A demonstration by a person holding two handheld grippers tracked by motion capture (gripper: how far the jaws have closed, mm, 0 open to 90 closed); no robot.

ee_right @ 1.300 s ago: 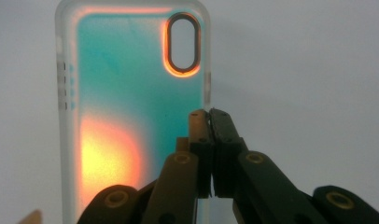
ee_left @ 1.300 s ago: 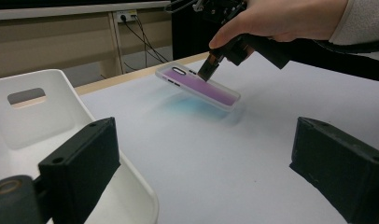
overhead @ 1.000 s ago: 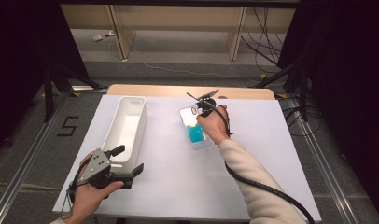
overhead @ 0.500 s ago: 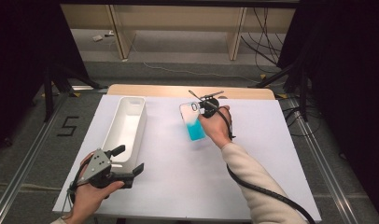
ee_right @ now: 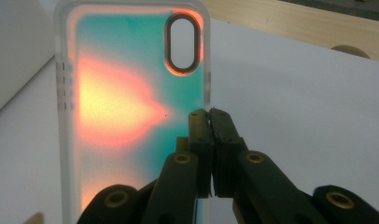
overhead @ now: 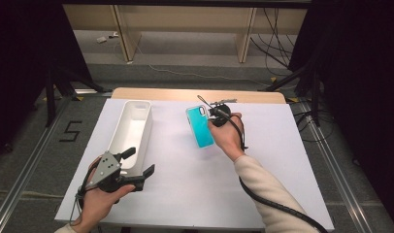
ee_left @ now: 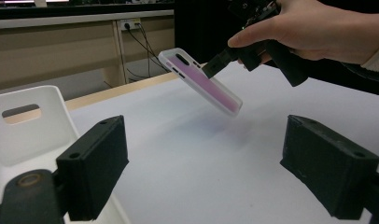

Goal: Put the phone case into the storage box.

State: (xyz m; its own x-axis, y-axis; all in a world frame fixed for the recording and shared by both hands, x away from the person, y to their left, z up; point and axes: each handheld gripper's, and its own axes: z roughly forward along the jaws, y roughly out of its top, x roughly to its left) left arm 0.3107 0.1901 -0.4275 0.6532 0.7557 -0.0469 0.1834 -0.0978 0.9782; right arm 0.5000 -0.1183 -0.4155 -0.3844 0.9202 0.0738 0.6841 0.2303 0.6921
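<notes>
My right gripper (ee_right: 210,116) pinches edge of glossy turquoise phone case (overhead: 200,127), lifted, tilted. Left gripper (overhead: 137,167) released, closing slightly, beside white plastic tray (overhead: 137,109).

White bin (overhead: 132,131) lies near the table's (overhead: 195,194) left edge. Phone case (overhead: 201,126), right of the bin, hangs tilted above the table's middle, toward its far edge, in the right gripper (overhead: 215,113).

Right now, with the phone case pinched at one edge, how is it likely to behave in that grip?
The phone case probably weighs little: the right gripper holds it tilted off the table by one edge. It looks fairly stiff, showing no sag. Its glossy rim may be slippery, so it could pivot or slide out.
</notes>
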